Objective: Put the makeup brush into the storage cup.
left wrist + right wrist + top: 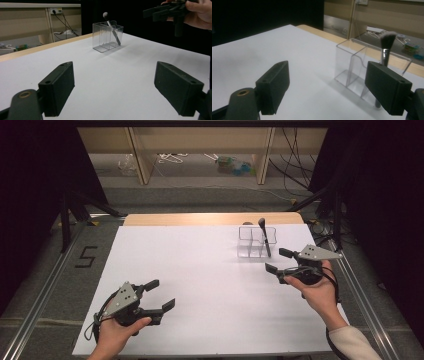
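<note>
While a brush [264, 236] leans in the clear organizer [251, 241], both the left gripper [161, 294] and right gripper [278, 260] are held spread apart, empty.

clear plastic organizer [251, 242] with compartments, upright near far right of white table [200, 285]; makeup brush [265, 237] stands in its rightmost compartment, handle down, bristle head up above rim, leaning slightly; other compartments empty

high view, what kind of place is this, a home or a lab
Probably a lab recording bench: a white table between black curtains, loose cables on the floor behind, and a taped number 5 beside a metal rail.
</note>
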A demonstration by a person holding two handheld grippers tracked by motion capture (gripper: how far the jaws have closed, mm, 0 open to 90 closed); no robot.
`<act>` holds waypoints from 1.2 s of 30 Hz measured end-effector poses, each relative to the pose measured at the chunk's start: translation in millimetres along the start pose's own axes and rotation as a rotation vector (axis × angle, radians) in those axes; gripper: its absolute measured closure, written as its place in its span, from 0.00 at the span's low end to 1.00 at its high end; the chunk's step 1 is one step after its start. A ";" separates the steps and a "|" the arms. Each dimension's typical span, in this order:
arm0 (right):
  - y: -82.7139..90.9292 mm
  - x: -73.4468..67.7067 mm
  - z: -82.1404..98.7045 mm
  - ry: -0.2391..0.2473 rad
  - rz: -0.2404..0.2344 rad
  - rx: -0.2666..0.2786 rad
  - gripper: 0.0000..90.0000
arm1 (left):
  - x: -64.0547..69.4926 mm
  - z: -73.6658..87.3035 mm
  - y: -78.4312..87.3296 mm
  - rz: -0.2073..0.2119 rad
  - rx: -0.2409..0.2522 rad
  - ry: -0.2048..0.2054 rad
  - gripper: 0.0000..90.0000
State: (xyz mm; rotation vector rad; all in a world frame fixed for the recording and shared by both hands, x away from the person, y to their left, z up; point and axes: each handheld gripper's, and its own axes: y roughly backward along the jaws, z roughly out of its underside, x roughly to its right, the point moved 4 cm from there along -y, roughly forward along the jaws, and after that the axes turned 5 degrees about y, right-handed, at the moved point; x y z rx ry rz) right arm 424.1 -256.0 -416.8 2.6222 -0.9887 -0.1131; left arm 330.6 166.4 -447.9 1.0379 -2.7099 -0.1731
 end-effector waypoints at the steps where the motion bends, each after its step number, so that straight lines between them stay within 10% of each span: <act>1: 2.3 -3.6 1.8 0.004 -0.011 -0.007 0.23 | -0.5 0.0 0.2 -0.001 -0.002 -0.002 0.18; 21: 17.9 -69.8 29.7 0.002 -0.167 -0.008 0.25 | -2.3 1.5 -1.1 0.007 0.000 0.000 0.18; 36: 14.9 -67.6 32.2 0.025 -0.149 -0.012 0.25 | -3.7 3.1 -3.6 0.013 0.000 0.016 0.18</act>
